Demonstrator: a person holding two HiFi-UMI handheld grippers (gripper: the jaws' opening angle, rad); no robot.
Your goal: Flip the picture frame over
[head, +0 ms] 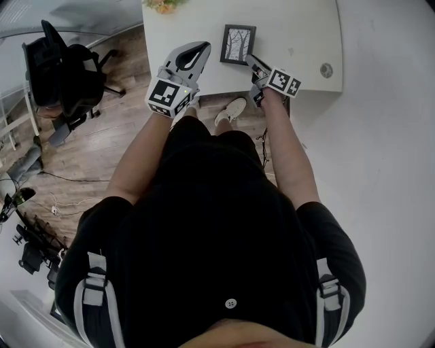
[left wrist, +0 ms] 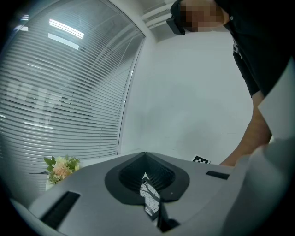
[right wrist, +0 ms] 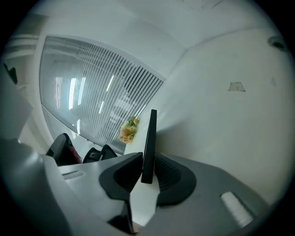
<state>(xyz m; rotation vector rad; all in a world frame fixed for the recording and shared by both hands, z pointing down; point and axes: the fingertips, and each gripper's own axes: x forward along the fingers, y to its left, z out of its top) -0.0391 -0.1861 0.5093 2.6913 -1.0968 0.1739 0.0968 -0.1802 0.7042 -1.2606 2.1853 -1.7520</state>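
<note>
Right tongs (head: 253,62) pinch the picture frame (head: 238,43) at its near-right corner, open table (head: 302,34) around.

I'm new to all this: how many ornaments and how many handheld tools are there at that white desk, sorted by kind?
picture frame: 1
flower bunch: 1
handheld tools: 2 (left tool, right tool)
Total: 4
</note>
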